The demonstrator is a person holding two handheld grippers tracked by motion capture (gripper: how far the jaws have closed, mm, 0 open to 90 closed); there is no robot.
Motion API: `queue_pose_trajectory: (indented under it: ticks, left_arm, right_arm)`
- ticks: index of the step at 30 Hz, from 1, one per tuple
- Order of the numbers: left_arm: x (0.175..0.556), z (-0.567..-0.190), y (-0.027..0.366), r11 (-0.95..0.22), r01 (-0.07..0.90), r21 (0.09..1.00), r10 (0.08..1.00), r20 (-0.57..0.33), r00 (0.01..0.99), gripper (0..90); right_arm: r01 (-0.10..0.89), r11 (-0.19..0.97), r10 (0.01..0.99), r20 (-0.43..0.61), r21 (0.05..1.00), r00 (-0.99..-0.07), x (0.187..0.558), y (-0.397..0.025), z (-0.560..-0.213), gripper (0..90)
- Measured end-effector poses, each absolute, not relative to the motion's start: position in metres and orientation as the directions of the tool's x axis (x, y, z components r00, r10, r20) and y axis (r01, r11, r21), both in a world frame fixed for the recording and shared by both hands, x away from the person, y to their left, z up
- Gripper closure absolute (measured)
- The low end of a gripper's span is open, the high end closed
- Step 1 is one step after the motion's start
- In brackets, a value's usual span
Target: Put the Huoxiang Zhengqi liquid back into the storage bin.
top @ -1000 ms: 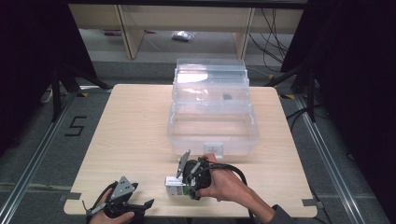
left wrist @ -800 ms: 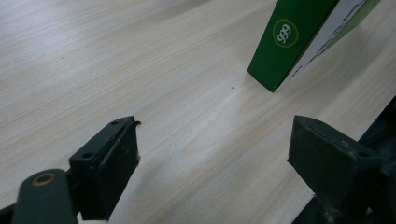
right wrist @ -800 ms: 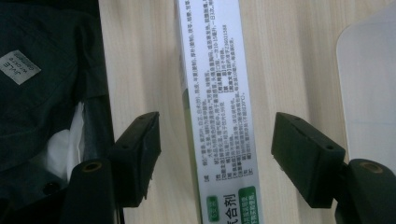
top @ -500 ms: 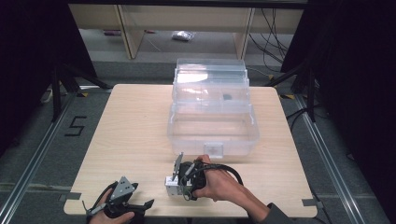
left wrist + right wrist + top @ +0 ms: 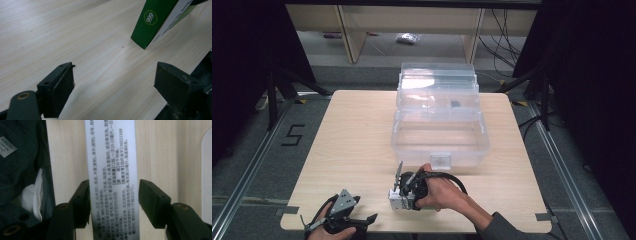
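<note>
A pale wood-grain desk (image 5: 357,150) fills the middle of the high view, standing on a grey floor (image 5: 252,165) where a black numeral 5 (image 5: 292,135) is marked at the left. Metal rails run along both sides of the desk, and dark curtains close off the left and right edges of the frame. At the top, a light wooden shelf unit (image 5: 347,30) stands behind the desk, with black cables hanging at the upper right.

A clear plastic box (image 5: 439,132) sits in the upper middle of the desk, its lid tilted open toward the top of the frame, with a small dark item inside the lid part.

At the lower middle of the high view, the right gripper (image 5: 404,187) is held by a hand just below the clear box. In the right gripper view its fingers (image 5: 81,202) stand on either side of a carton (image 5: 111,170) with a white face of small printed text; the left finger touches the carton's edge, while a narrow gap shows at the right finger.

At the lower left corner of the desk, the left gripper (image 5: 343,216) is held low by the other hand. In the left gripper view its fingers (image 5: 58,87) are spread wide over bare wood, and the carton's green side with a round "999" mark appears at the upper right of that frame, its corner touching the desk.
</note>
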State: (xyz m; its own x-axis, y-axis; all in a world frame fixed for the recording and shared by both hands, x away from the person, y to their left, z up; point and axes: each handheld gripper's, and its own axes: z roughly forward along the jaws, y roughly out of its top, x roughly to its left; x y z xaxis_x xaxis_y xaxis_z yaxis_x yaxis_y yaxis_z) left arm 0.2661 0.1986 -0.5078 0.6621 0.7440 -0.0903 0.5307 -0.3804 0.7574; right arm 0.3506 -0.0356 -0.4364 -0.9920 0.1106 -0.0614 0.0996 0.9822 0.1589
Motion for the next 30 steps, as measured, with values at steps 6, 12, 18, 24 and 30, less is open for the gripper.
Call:
queue_pose_trajectory:
  ticks: [6,12,18,24,30]
  left_arm:
    - [0.266,-0.508,0.199,-0.387,0.527,0.757,0.741,-0.084,0.666,15.5]
    - [0.266,-0.508,0.199,-0.387,0.531,0.754,0.741,-0.088,0.666,15.5]
    - [0.267,-0.508,0.199,-0.385,0.530,0.755,0.746,-0.083,0.661,15.5]
    - [0.267,-0.508,0.199,-0.384,0.531,0.756,0.748,-0.083,0.659,15.5]
    - [0.267,-0.508,0.199,-0.380,0.531,0.757,0.749,-0.085,0.658,15.5]
  right_arm:
    - [0.032,0.987,0.046,-0.086,0.157,-0.995,0.354,-0.033,-0.440,50.1]
    - [0.026,0.991,0.034,-0.062,0.131,-0.998,0.353,-0.031,-0.442,58.1]
    - [0.058,0.994,0.061,-0.035,0.093,-0.998,0.348,-0.032,-0.439,64.2]
    - [0.039,0.990,0.045,-0.042,0.137,-0.998,0.351,-0.040,-0.431,64.5]
    - [0.019,0.990,0.025,-0.041,0.139,-0.999,0.354,-0.051,-0.421,64.6]
